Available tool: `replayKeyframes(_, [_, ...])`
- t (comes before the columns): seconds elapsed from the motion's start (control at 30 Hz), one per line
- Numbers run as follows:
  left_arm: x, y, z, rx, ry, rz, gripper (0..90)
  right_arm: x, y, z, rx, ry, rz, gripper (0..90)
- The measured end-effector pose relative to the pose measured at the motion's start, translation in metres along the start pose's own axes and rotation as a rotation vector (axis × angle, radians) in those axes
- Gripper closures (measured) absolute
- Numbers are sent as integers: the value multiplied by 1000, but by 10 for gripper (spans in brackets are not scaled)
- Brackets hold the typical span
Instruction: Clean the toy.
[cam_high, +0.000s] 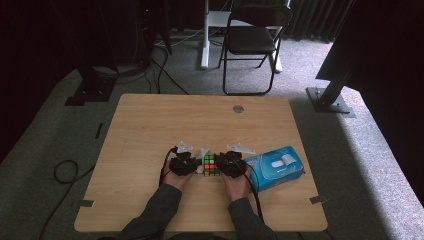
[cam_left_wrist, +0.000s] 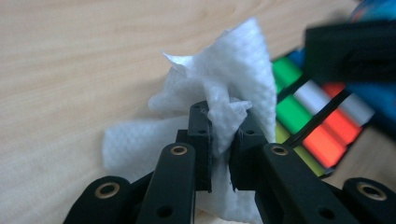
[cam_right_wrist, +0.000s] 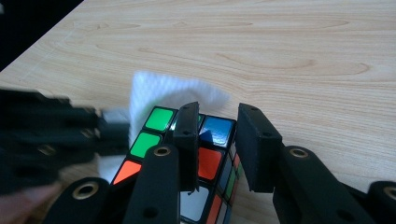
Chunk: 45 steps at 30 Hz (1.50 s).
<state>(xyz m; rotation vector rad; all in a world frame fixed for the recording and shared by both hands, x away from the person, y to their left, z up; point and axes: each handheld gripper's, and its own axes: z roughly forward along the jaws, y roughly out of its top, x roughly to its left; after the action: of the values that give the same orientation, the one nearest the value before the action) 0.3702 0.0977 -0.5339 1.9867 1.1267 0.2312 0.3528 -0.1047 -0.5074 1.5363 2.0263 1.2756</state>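
- Two sleeved forearms reach in from the near edge of the wooden table (cam_high: 150, 125), hands meeting at its middle.
- The left gripper (cam_left_wrist: 223, 135) has its jaws pinched narrow on a crumpled white wipe (cam_left_wrist: 233, 70), pressed against the left side of the puzzle cube (cam_high: 211, 165).
- The right gripper (cam_right_wrist: 217, 140) straddles a corner of the cube, one jaw lying on its top face, the other off its right side; whether they press it cannot be told.
- To the right, just beside the right hand (cam_high: 237, 182), lies a blue wipes pack (cam_high: 275, 167), lid shut, contents unseen.
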Motion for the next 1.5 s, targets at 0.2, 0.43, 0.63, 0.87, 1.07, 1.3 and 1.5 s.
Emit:
replayKeyframes(0.2, [0, -5, 7, 30, 18, 15, 823, 0, -1, 0, -4, -2, 3, 701])
replayKeyframes(0.43, [-1, -3, 1, 10, 6, 7, 816, 0, -1, 0, -8, 0, 5, 701])
replayKeyframes(0.63, [-8, 1, -19, -64, -27, 9, 814, 0, -1, 0, -8, 2, 8, 701])
replayKeyframes(0.87, [-14, 0, -23, -75, -25, 18, 815, 0, -1, 0, -9, -1, 9, 701])
replayKeyframes(1.07, [-12, -6, -18, -57, -18, -7, 817, 0, -2, 0, -10, -3, 7, 702])
replayKeyframes(1.3, [-8, -13, -3, -2, 7, -9, 818, 1, -2, 0, -11, -4, 8, 701])
replayKeyframes(1.5, [-8, -15, 0, 18, 11, 6, 818, 0, -2, 0, -12, -3, 9, 701])
